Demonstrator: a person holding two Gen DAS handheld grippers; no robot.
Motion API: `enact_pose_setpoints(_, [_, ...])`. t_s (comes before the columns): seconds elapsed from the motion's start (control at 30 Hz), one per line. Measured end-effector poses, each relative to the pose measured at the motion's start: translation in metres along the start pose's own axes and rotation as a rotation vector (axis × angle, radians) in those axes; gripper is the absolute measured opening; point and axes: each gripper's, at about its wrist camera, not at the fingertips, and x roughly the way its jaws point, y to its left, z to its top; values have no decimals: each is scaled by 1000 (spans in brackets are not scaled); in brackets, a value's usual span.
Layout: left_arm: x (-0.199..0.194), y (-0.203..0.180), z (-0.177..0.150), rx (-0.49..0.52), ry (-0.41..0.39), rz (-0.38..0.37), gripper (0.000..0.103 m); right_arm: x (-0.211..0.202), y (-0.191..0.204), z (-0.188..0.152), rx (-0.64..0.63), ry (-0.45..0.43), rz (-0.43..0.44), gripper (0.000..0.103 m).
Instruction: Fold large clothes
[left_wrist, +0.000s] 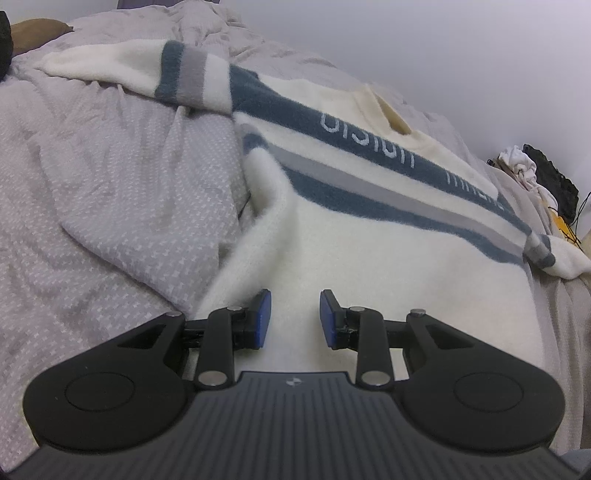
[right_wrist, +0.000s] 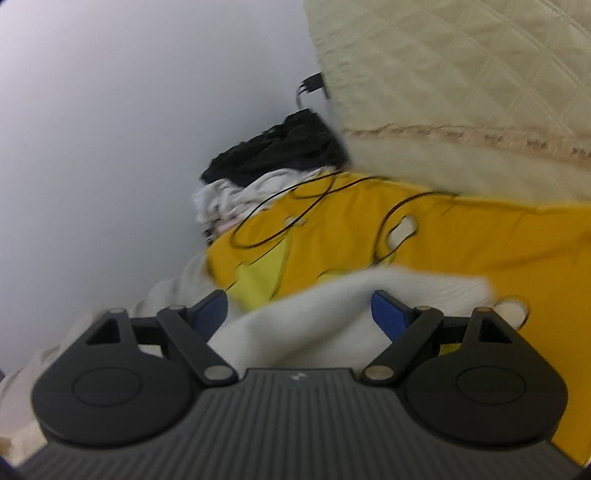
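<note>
One cream sweater (left_wrist: 369, 258) with blue and grey stripes lies spread on the bed's grey duvet (left_wrist: 110, 184). The left hand-held gripper (left_wrist: 295, 317) hovers over its plain lower part, pads apart, grasping nothing. The right hand-held gripper (right_wrist: 299, 314) gapes wide, cream fabric (right_wrist: 332, 306) lying between its pads, ungripped.

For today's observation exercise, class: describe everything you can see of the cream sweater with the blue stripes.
The cream sweater looks thick and fuzzy. It lies spread flat, front up, on a grey patterned bedspread. Dark blue and grey bands cross the chest, the upper blue one bearing pale lettering; matching bands ring both sleeves. One sleeve stretches out to the far left. The neck opening shows a tan lining. The left claw hovers over its lower part, gripping nothing.
</note>
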Motion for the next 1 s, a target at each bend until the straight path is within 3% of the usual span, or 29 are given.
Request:
enact_pose_setpoints(0.1, [0, -1, 0, 2, 0, 0, 35, 0, -19, 12, 88, 37, 42, 86])
enact_pose_setpoints(0.23, [0, -1, 1, 3, -2, 1, 35, -28, -27, 14, 66, -35, 29, 87])
enact_pose_setpoints(0.3, [-1, 0, 0, -2, -4, -2, 35, -39, -34, 14, 119, -41, 39, 87])
enact_pose_setpoints(0.43, [-3, 3, 0, -11, -8, -7, 35, -42, -43, 4, 284, 58, 125, 89])
enact_pose_setpoints(0.6, [-2, 4, -2, -15, -12, -4, 35, -29, -24, -9, 345, 125, 201, 89])
enact_pose_setpoints(0.7, [0, 5, -1, -26, -9, -4, 35, -6, -9, -14, 348, 136, 169, 88])
enact_pose_setpoints(0.83, [5, 4, -1, -18, -8, 9, 35, 30, -5, -16, 357, 146, 28, 86])
enact_pose_setpoints(0.93, [8, 2, 0, -11, -9, 18, 35, 44, -13, -14, 419, 119, -50, 73])
enact_pose_setpoints(1.0, [10, 1, 1, -7, -11, 23, 35, 50, -16, -11, 409, 103, -88, 48])
